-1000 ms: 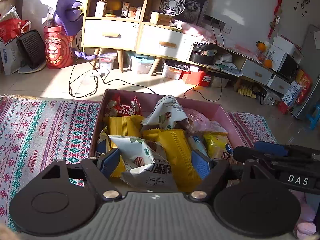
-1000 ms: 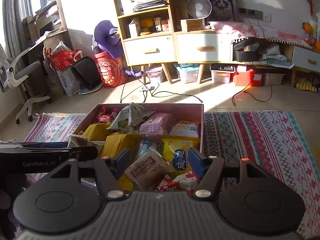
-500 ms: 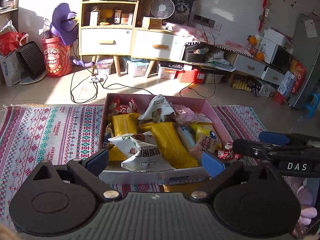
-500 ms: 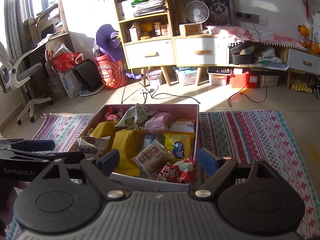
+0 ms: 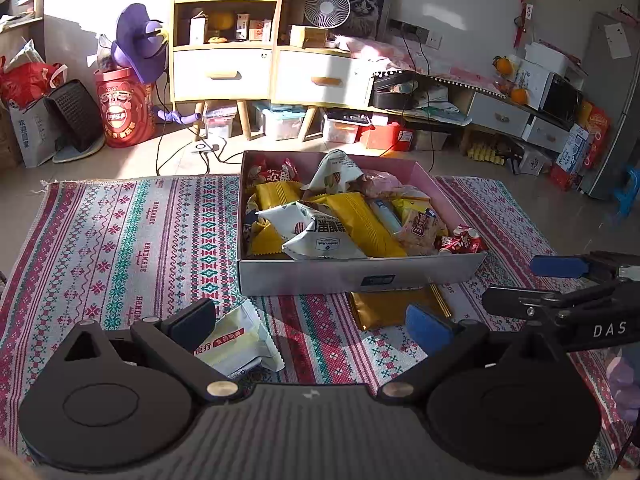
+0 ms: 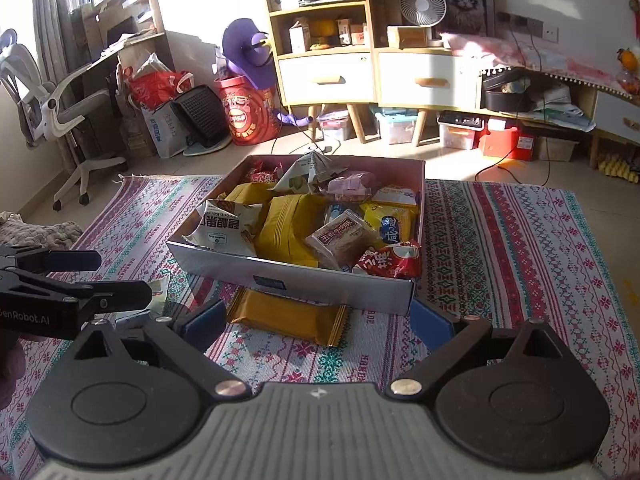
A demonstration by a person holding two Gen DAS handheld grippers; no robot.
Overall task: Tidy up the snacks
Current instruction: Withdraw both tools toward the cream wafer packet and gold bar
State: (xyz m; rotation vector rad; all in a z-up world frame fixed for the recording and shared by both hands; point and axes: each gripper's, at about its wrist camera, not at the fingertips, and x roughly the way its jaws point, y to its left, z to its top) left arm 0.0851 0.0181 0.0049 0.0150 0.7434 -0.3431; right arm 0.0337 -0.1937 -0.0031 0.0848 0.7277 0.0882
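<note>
Snack box [image 5: 360,276] sits at 12 o'clock on rug [image 5: 120,232]. Left gripper [image 5: 310,318] wide open, empty; right gripper [image 6: 316,320] jaws opening, nothing btwn. Gold pack [image 6: 288,314] at 12, white pack [image 5: 236,344] at 9: approach low, pinch mid-pack, w/o crushing.

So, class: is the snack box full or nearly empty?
Full. The snack box is packed with wrapped packets, and a red packet sits on its near corner.
</note>
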